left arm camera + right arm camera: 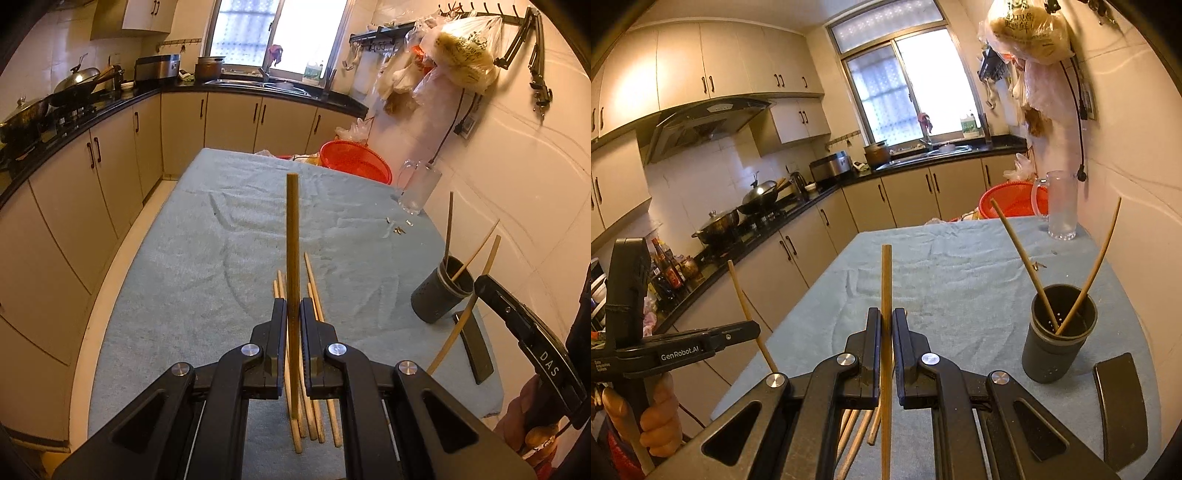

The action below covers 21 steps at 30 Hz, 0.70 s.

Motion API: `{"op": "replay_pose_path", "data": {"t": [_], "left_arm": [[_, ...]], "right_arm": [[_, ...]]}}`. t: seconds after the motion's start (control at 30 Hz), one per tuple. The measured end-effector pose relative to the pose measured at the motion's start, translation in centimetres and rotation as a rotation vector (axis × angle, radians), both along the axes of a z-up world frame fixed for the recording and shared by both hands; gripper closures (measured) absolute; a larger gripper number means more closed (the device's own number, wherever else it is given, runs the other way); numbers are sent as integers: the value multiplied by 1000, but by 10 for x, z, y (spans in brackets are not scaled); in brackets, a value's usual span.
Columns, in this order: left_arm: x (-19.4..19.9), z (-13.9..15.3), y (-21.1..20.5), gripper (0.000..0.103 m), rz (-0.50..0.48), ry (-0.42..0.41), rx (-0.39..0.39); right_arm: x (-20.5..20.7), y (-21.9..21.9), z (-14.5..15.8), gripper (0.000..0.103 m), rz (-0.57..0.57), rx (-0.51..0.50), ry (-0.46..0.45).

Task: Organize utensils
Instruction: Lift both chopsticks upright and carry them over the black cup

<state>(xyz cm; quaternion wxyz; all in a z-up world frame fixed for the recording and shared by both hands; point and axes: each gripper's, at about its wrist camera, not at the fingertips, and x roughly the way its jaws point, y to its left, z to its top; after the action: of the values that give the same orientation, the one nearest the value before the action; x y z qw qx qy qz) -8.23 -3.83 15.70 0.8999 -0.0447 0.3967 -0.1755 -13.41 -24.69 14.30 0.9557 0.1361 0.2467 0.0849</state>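
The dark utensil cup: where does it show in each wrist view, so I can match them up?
Left wrist view: the dark utensil cup stands at the right, on the towel's right edge, chopsticks leaning out of it.
Right wrist view: it stands right of centre, two chopsticks crossed inside.
Shared landmark: the red basket at the table's far end.
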Motion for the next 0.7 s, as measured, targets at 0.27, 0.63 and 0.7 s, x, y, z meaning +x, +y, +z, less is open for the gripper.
{"op": "replay_pose_path", "data": {"t": [0.27, 0.63, 0.7], "left_arm": [[-4, 6, 1, 96, 4, -7, 2], [-12, 17, -11, 96, -28, -26, 12], [-13, 17, -14, 96, -34, -26, 15]], "right_arm": [[-7, 0, 4, 96, 3, 11, -26], [-15, -10, 9, 96, -17, 38, -58], [-15, -10, 9, 96, -22, 37, -60]]}}
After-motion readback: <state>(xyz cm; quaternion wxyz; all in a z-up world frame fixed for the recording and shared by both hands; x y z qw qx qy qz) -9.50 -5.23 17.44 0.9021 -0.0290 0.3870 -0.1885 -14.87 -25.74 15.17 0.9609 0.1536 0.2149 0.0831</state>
